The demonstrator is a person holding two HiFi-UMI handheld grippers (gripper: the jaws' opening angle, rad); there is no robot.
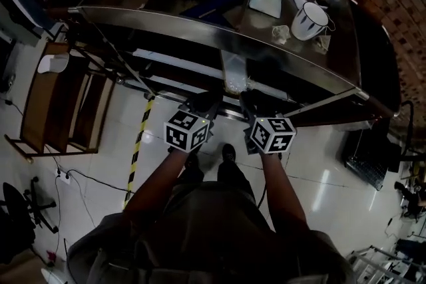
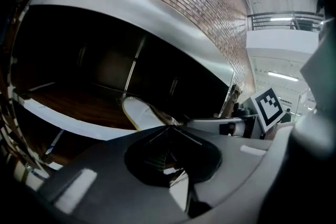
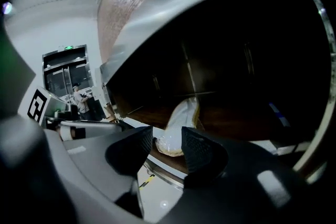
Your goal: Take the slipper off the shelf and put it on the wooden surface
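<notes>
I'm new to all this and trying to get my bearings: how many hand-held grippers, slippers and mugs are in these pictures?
Grippers: 2, the left gripper and the right gripper, each with a marker cube
Slippers: 1, the pale slipper on the dark wooden shelf
Mugs: 1, the white mug with a dark rim on the steel counter
Total: 4

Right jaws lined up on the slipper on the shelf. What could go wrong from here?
1. The slipper looks glossy, maybe plastic-wrapped; the open right gripper could slide off its tip.
2. The shelf's metal front rail sits just below the jaws; the lift-out may snag it.
</notes>
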